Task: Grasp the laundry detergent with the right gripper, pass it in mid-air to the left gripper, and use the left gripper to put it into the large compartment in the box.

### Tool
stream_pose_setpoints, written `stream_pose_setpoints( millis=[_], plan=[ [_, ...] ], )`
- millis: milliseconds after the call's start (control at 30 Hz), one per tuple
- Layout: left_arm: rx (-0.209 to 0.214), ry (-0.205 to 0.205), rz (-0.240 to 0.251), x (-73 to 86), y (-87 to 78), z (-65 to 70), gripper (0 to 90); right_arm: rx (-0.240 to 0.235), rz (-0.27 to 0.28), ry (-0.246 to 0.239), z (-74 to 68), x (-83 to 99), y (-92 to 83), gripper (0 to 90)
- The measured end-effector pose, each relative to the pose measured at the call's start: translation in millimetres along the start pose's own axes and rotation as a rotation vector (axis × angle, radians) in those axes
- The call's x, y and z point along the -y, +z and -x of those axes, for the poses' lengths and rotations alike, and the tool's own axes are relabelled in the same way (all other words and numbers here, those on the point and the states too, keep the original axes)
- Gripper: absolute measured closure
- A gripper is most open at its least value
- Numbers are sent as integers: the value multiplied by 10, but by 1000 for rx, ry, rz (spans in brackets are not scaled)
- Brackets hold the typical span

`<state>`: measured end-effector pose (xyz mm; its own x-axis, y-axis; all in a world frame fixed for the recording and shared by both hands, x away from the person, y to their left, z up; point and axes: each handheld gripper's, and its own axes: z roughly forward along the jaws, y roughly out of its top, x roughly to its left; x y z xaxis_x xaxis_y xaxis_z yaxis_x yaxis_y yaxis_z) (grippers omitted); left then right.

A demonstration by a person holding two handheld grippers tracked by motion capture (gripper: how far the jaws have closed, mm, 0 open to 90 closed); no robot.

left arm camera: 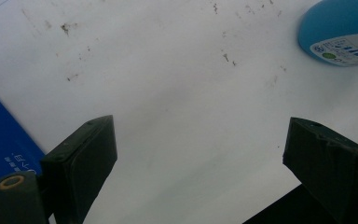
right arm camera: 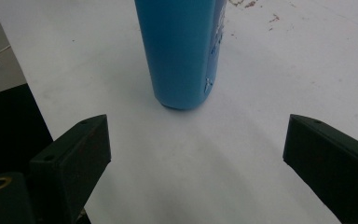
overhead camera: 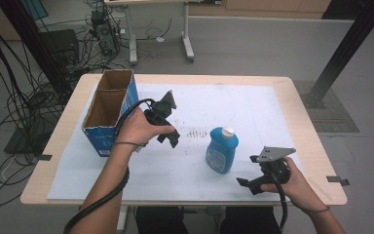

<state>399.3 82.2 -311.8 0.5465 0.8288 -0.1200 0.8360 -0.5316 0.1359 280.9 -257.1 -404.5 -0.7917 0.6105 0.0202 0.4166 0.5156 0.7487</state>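
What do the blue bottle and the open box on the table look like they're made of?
The blue bottle looks like smooth, slightly glossy plastic, with a white cap and a printed label. The open box looks like cardboard: raw brown inside, printed blue outside, with thin flaps that stand up at the rim.

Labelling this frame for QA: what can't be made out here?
- Cardboard box floor: high view, hidden by its own walls.
- Blue bottle label text: too small in high view, cut by the edge in left gripper view.
- Bottle cap: right gripper view, cut off by the top edge.
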Motion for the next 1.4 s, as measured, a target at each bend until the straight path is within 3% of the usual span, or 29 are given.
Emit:
stream_pose_setpoints(
  millis=[1033, 1400],
  plan=[
    [0, -2, -3, 25, -2, 6, 101, -2, 100, 58, -29, 75, 63, 41],
    [0, -2, -1, 23, 0, 29, 101, 0, 162, 64, -32, 129, 93, 35]
  ],
)
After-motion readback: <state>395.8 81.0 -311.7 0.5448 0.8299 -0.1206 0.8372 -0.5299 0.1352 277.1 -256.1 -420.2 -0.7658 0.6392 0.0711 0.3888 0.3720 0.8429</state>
